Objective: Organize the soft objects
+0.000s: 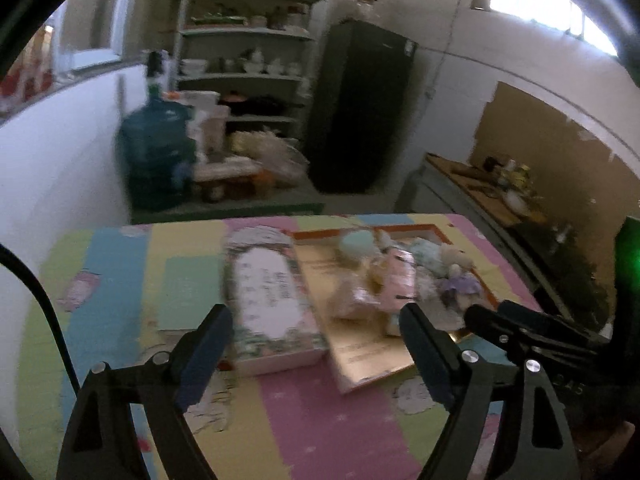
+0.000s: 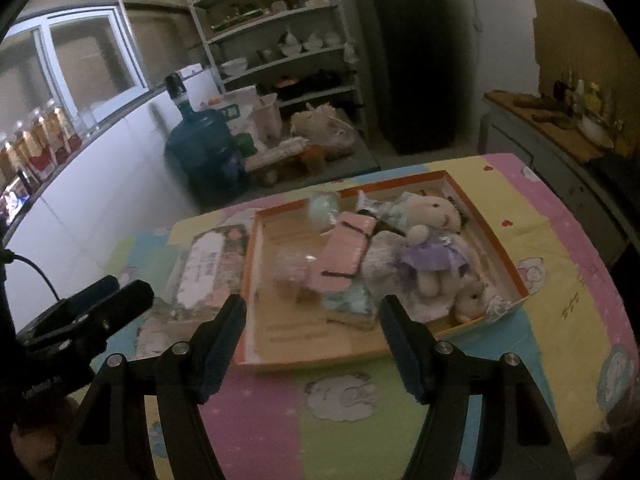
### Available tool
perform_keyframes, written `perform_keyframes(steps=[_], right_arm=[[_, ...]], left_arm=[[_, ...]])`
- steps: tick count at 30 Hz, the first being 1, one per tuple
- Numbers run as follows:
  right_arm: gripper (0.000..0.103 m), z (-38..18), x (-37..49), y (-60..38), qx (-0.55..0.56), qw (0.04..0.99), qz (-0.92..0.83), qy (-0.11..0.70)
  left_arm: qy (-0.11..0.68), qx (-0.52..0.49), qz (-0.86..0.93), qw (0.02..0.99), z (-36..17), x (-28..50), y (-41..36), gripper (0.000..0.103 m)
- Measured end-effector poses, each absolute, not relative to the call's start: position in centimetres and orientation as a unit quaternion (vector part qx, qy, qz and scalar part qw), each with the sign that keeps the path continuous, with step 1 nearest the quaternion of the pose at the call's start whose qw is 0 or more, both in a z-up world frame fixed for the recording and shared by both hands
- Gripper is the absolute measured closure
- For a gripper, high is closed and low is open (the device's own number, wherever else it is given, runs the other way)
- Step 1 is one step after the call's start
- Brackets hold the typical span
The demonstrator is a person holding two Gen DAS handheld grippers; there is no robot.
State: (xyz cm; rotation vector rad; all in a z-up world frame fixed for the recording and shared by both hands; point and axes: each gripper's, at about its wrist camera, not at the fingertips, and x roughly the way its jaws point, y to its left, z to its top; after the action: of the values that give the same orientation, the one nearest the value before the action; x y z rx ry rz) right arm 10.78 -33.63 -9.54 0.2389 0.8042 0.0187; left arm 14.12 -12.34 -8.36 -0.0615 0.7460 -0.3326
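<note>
A shallow box with an orange rim (image 2: 498, 248) lies on the pastel table cover (image 2: 260, 420). It holds a plush bunny in a purple dress (image 2: 432, 240), a pink pouch (image 2: 344, 252), a small plush (image 2: 474, 300) and mint-coloured soft items. My right gripper (image 2: 313, 306) hovers open in front of the box, with nothing between its fingers. In the left wrist view, my left gripper (image 1: 314, 316) is wide open above the table, near the box (image 1: 360, 233) and its floral lid (image 1: 268, 292). It holds nothing. Each gripper shows at the edge of the other's view.
The floral lid (image 2: 208, 268) lies left of the box. Beyond the table are a blue water jug (image 2: 204, 148), shelves with dishes (image 2: 280, 40), a black fridge (image 2: 412, 60) and a counter (image 2: 552, 128) at the right. A white wall runs along the left.
</note>
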Motion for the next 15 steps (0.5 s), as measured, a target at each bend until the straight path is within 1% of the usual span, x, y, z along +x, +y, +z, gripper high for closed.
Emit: perform_keyframes(steps=[3,8,11,15], right_arm=[[0.032,-8.7,10.1,-32.3,0.11,0.919,0.007,0.379],[0.032,-7.2,9.0,-30.4,0.103,0.927,0.004,0.36],[0.032,-6.3,8.1,-28.9,0.098,0.932,0.003,0.348],[0.032,-5.5,7.1,-27.1,0.091,0.937,0.002,0.337]], left_arm=[[0.352,-0.027,-0.145,0.924,-7.7,13.2,-11.0,0.019],[0.344,-0.001,-0.085,0.935,-6.7,11.9,-9.1,0.028],[0.333,0.0,-0.071,0.94,-6.0,10.9,-7.9,0.028],[0.301,-0.021,-0.064,0.951,-4.7,8.5,-5.7,0.028]])
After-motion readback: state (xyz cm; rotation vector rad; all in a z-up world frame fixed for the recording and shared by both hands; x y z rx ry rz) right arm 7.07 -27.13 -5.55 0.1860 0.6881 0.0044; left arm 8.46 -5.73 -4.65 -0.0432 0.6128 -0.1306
